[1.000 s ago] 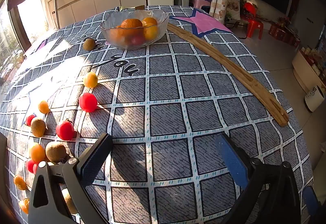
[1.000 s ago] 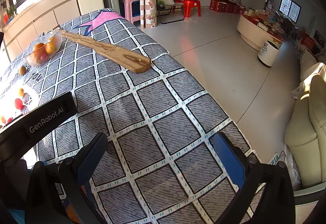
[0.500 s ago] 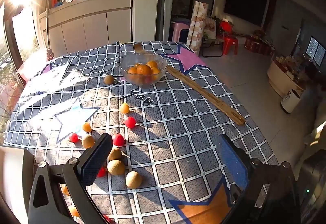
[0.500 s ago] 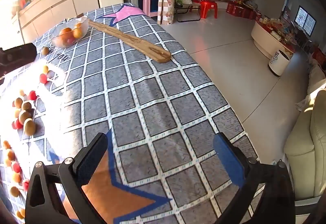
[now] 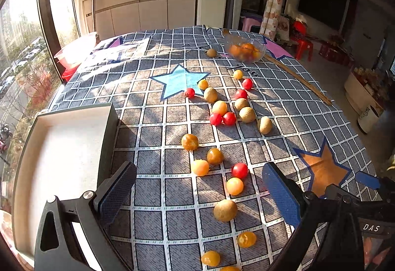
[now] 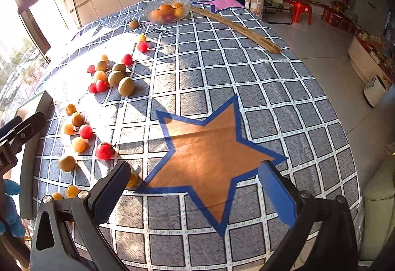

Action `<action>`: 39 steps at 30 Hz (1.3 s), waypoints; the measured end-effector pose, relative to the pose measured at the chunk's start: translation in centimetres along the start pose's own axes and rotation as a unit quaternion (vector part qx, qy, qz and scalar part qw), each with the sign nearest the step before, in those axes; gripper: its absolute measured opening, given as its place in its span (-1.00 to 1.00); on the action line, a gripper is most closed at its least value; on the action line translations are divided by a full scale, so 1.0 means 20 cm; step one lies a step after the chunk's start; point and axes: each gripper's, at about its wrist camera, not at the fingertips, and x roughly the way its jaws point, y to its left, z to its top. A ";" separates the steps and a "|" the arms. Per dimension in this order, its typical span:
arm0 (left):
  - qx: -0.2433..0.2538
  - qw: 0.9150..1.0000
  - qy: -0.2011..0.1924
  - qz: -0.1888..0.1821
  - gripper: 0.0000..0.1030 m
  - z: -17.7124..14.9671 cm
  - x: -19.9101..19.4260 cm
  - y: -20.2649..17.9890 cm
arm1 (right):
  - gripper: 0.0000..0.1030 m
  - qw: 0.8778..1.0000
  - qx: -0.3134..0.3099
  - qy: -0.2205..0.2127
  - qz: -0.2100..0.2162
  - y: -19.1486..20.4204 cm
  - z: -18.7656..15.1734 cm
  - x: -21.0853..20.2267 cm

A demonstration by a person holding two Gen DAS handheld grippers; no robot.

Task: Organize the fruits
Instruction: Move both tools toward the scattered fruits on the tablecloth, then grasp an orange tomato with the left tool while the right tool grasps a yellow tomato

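Checked tablecloth [image 5: 153,197] with star patches over the whole table. White tray [image 5: 61,160] at its left edge. Long wooden board [image 6: 237,28] beside a glass bowl [image 6: 167,10] of oranges at the far end. Loose fruits [image 5: 222,118] scattered mid-cloth. Left gripper [image 5: 197,192] and right gripper [image 6: 195,189] spread wide, gripping nothing.

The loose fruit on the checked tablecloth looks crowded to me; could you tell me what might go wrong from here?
1. The red fruits touch each other and lie beside a brown one; closing on one may knock its neighbours rolling.
2. The orange fruits near the table's front edge could roll off.
3. Both the left gripper and the right gripper are open and empty; the glass bowl is far across the table.
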 end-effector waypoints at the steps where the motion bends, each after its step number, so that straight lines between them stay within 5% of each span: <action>1: -0.002 1.000 0.009 -0.002 0.99 -0.02 0.00 0.02 | 1.00 1.000 0.004 0.001 0.011 0.02 -0.01 0.00; 8: -0.001 1.000 0.026 0.015 0.99 -0.09 -0.03 0.08 | 1.00 0.999 0.008 0.026 0.040 0.10 -0.12 0.00; 17: 0.006 0.999 0.038 0.017 0.99 -0.11 -0.06 0.11 | 1.00 0.999 -0.031 0.033 0.011 0.21 -0.14 -0.02; 39: 0.015 0.998 0.057 0.031 0.99 -0.10 -0.02 0.11 | 1.00 0.998 -0.027 0.047 0.017 0.20 -0.14 0.01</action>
